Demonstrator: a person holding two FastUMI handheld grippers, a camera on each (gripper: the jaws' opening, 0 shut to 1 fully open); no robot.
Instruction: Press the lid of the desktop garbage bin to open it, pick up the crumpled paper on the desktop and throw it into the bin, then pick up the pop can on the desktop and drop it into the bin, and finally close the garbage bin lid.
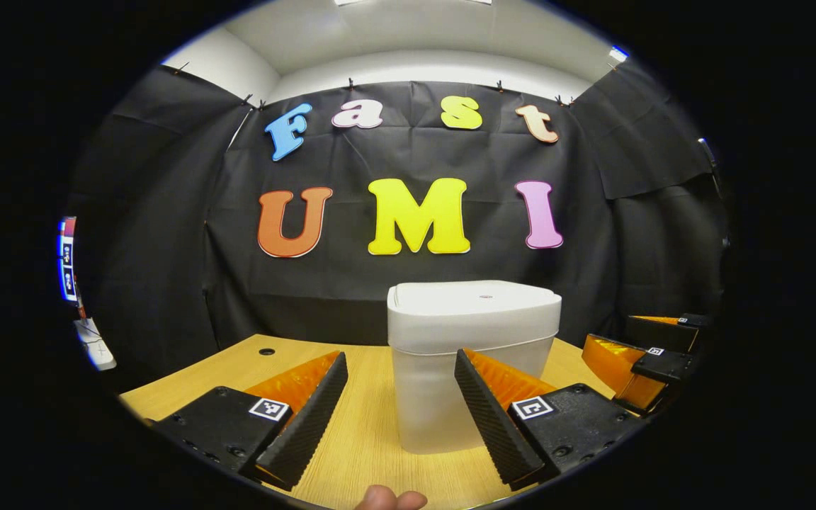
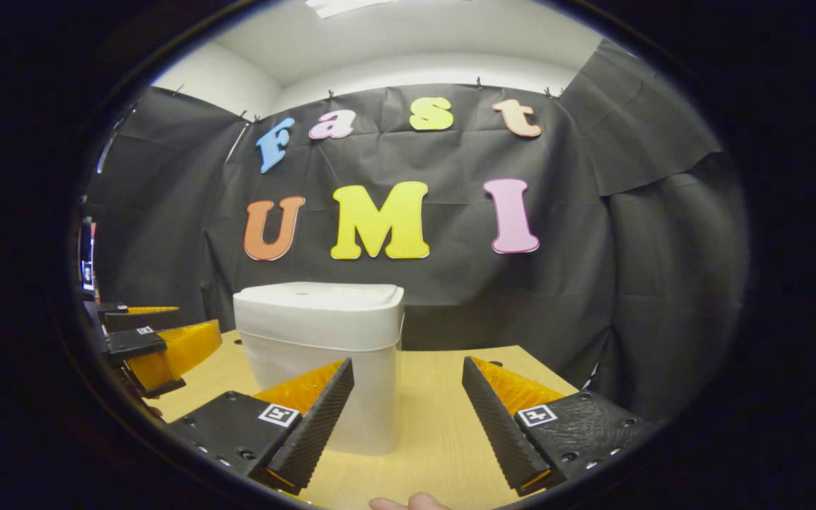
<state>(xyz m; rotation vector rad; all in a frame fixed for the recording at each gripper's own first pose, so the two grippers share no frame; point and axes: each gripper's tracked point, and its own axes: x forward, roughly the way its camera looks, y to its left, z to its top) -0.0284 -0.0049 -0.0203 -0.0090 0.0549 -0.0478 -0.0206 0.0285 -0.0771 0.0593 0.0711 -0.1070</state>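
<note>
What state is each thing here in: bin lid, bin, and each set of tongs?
Bin lid: closed, flat on the bin.
Garbage bin: upright on the wooden table.
Left tongs: open, holding nothing, bin in front.
Right tongs: open, holding nothing, beside the bin.

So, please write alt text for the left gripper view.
A white garbage bin with its lid closed stands on a wooden desk, framed between the open fingers of the left hand-held gripper. The right hand-held gripper shows at the right.
</note>
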